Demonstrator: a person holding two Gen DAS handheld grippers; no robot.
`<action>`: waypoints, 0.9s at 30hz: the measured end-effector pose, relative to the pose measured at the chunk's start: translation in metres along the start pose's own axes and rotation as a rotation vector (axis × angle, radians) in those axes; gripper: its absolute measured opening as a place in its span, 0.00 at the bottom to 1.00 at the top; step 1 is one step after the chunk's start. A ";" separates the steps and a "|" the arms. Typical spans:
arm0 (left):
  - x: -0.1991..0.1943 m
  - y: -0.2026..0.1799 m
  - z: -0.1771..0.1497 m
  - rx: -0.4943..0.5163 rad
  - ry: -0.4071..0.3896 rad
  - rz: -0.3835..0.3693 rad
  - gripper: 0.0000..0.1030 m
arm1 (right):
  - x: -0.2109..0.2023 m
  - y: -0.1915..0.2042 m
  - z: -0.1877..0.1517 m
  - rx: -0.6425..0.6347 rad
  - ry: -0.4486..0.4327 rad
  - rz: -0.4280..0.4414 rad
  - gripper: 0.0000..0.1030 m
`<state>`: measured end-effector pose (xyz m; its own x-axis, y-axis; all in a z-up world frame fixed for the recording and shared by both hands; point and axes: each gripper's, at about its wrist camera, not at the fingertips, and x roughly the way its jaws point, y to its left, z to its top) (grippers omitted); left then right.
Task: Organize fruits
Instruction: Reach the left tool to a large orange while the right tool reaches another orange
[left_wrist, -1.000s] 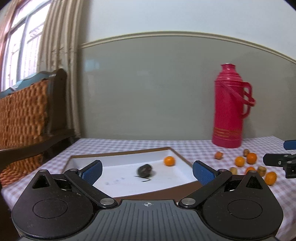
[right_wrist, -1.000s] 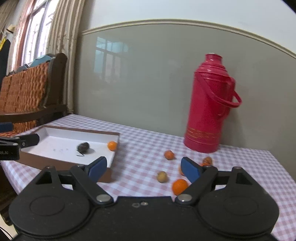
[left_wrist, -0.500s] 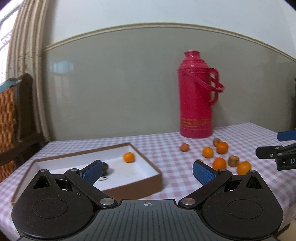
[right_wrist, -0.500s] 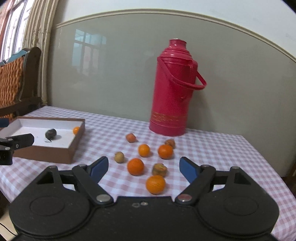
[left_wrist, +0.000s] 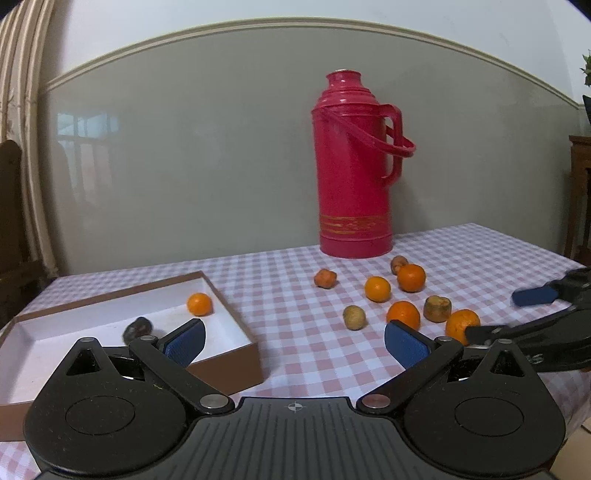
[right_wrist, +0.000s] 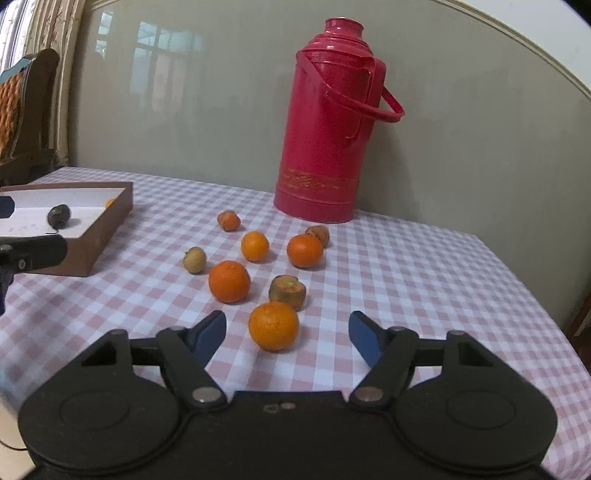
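Right gripper (right_wrist: 287, 334): jaws part-open and closing, pads not pressing on anything. The nearest orange (right_wrist: 273, 325) sits on the checked tablecloth (right_wrist: 424, 280) between the two blue pads, nearer the left pad and clear of both. It is round, so no long axis governs the approach; the deciding relation is that the fruit lies straight ahead along the fingers and a little left of the centre line.

Just beyond it are a brownish-green fruit (right_wrist: 287, 292) and a second orange (right_wrist: 229, 281), close enough that, in my judgement, a careless closure could nudge them. Further out lie two more oranges, a small tan fruit (right_wrist: 194, 260) and two dull orange-brown fruits, all short of the red thermos (right_wrist: 328, 125).

Left gripper (left_wrist: 293, 341): jaws wide, nothing between them, hovering beside the brown box (left_wrist: 242, 363), which holds one small orange (left_wrist: 199, 303) and a dark fruit (left_wrist: 137, 328). The right gripper is plainly the nearer to the loose fruit.
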<state>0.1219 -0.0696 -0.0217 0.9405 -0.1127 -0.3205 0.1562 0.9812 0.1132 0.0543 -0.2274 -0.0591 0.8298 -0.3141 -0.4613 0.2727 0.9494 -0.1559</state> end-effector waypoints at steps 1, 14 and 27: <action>0.003 -0.002 0.000 0.003 0.005 -0.004 1.00 | 0.005 0.000 0.001 0.005 0.020 0.005 0.60; 0.049 -0.029 0.002 -0.005 0.054 -0.071 1.00 | 0.035 -0.015 -0.003 0.026 0.061 0.001 0.46; 0.106 -0.082 0.008 0.048 0.183 -0.184 0.72 | 0.048 -0.055 0.000 0.102 0.060 -0.017 0.37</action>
<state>0.2113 -0.1632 -0.0574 0.8253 -0.2543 -0.5042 0.3380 0.9377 0.0803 0.0789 -0.2949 -0.0731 0.7950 -0.3268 -0.5111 0.3369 0.9385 -0.0760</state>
